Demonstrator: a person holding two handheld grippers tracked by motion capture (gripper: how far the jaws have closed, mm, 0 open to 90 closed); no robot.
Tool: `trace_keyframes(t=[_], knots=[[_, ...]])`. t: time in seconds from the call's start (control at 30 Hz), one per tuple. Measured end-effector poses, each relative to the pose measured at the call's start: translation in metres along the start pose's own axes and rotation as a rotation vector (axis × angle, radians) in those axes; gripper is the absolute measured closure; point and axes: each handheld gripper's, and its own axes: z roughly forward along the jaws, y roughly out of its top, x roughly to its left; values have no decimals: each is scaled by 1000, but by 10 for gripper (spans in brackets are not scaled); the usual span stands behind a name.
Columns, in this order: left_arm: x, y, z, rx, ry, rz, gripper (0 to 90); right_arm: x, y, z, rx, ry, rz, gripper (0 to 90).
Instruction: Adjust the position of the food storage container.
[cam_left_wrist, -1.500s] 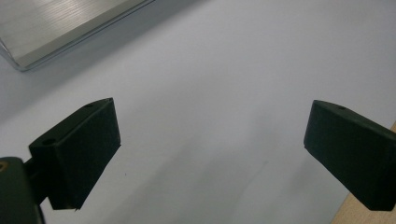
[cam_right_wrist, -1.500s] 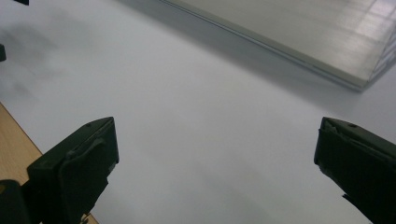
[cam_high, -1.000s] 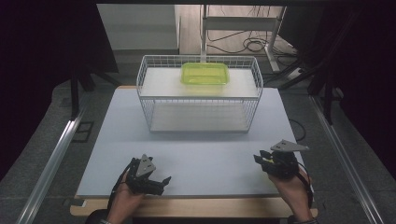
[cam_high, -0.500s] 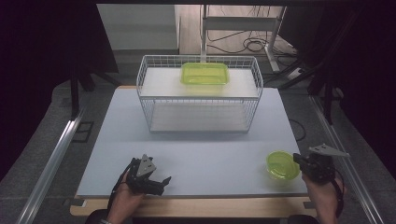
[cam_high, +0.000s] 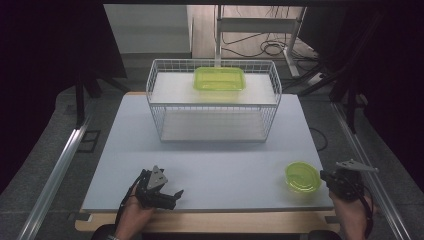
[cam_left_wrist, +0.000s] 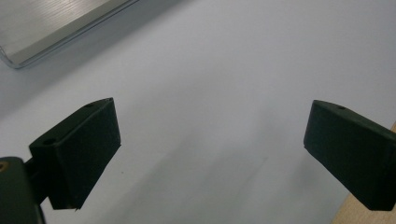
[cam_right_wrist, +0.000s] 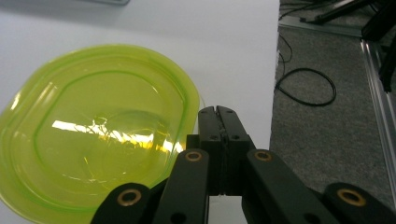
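Left gripper (cam_high: 172, 195): nearest me, low on the white table (cam_high: 215, 160), held in the person's left hand (cam_high: 131, 216); jaws stand wide apart with only bare tabletop between them.
Right gripper (cam_high: 325, 176): at the table's near right corner, in the right hand (cam_high: 350, 217); its jaws are pressed together, pad to pad, with nothing between them.
Bowl (cam_right_wrist: 93, 135): a clear yellow-green round one, sitting upright on the table just left of the right gripper's closed jaws; in the right gripper view its rim lies right against the jaw tips, though I cannot tell if they touch.
Table edge: just right of those closed jaws, dropping to grey carpet with a looped black cable (cam_right_wrist: 306, 86).
Basket (cam_high: 214, 102): white wire, well ahead of both pairs of jaws, at the far middle of the table.
Tray (cam_high: 219, 79): yellow-green, rectangular, resting on the basket's upper shelf, far beyond the jaws.
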Motion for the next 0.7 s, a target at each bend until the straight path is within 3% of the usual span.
trace_keyframes(t=[0.23,0.7], knots=[[0,0,1,5,0,6,38,5,0,2,15,6,8,889],[-1,0,1,7,-2,7,38,37,5,10,30,104,-9,888]])
